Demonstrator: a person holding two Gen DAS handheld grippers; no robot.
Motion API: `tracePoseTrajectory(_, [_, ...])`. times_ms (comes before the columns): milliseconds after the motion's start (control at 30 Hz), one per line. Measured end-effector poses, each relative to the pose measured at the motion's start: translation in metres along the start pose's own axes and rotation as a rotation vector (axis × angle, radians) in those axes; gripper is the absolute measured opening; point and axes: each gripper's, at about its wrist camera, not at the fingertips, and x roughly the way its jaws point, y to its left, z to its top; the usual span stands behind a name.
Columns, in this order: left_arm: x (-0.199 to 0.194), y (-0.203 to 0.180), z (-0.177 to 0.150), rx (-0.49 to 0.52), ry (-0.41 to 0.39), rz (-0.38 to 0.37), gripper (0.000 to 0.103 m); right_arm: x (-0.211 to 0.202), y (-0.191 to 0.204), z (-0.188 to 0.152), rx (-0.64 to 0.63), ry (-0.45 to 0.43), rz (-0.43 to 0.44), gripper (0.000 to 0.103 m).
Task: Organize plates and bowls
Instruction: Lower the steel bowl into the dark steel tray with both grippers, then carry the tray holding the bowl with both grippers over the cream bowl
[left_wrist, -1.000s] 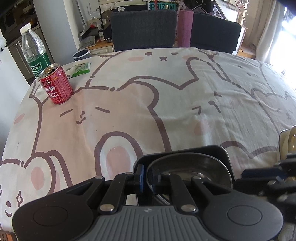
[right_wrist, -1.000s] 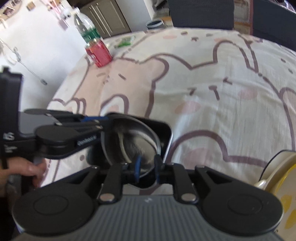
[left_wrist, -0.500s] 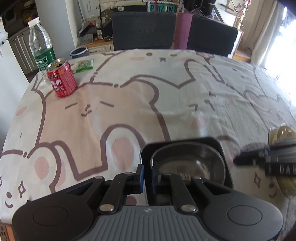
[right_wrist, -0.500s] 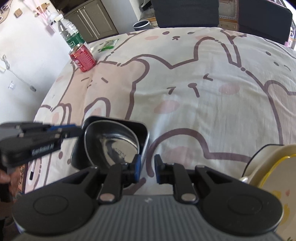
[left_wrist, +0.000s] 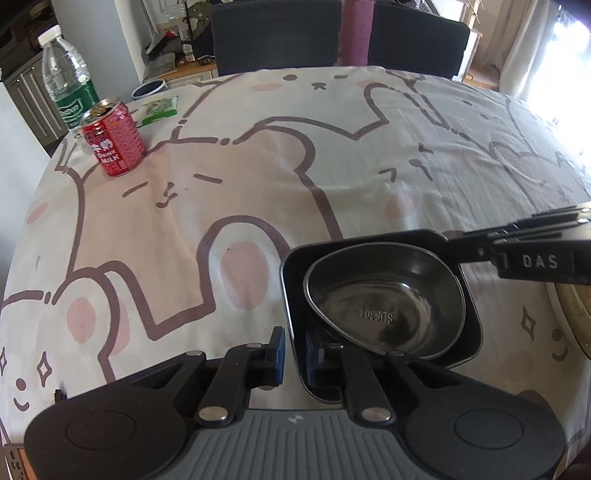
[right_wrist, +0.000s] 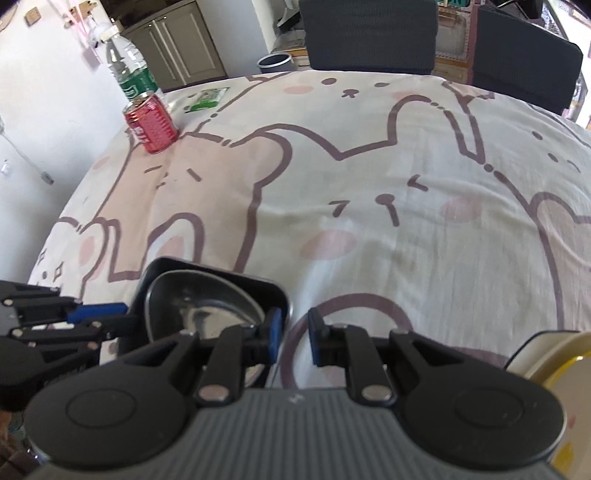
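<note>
Steel bowl (left_wrist: 384, 306) nested inside black tray (left_wrist: 476, 332), just ahead and to the right of left gripper (left_wrist: 295, 350), tray flat on the cartoon-printed cloth of the desk (left_wrist: 258, 177). Near corner wall of tray caught between the narrowly parted blue pads (left_wrist: 277, 349), one pad outside, the other inside; cannot tell whether truly clamped or only straddling. Right gripper (right_wrist: 294, 334) at the opposite corner of tray, jaws equally narrow, inner pad within the rim, outer pad over bare cloth; grip likewise impossible to judge. Yellow plate (right_wrist: 565, 369) close by, right of right gripper. Well ahead and left of both grippers: red can (left_wrist: 114, 144), water bottle (left_wrist: 68, 85) right behind it, green packet (left_wrist: 159, 110) beside.
</note>
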Motion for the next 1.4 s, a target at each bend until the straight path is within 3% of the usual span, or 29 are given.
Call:
tracePoseTrajectory(300, [0.006,0.006,0.003,-0.024,0.001,-0.003,0.010,0.010,0.004,-0.010,0.004,0.104,0.025,0.020])
tracePoseTrajectory(733, [0.012,0.009,0.005,-0.069,0.012,-0.029,0.004,-0.001,0.005,-0.020,0.047,0.103,0.068,0.011])
tracePoseTrajectory(1133, [-0.005,0.027,0.001,-0.277,-0.044,-0.174,0.004,-0.019,-0.012,-0.015,0.084,0.036,0.101,0.006])
tracePoseTrajectory(1400, [-0.028,0.015,0.006,-0.331,-0.123,-0.231,0.004,-0.052,-0.035,-0.014,0.130,-0.042,0.161,0.006])
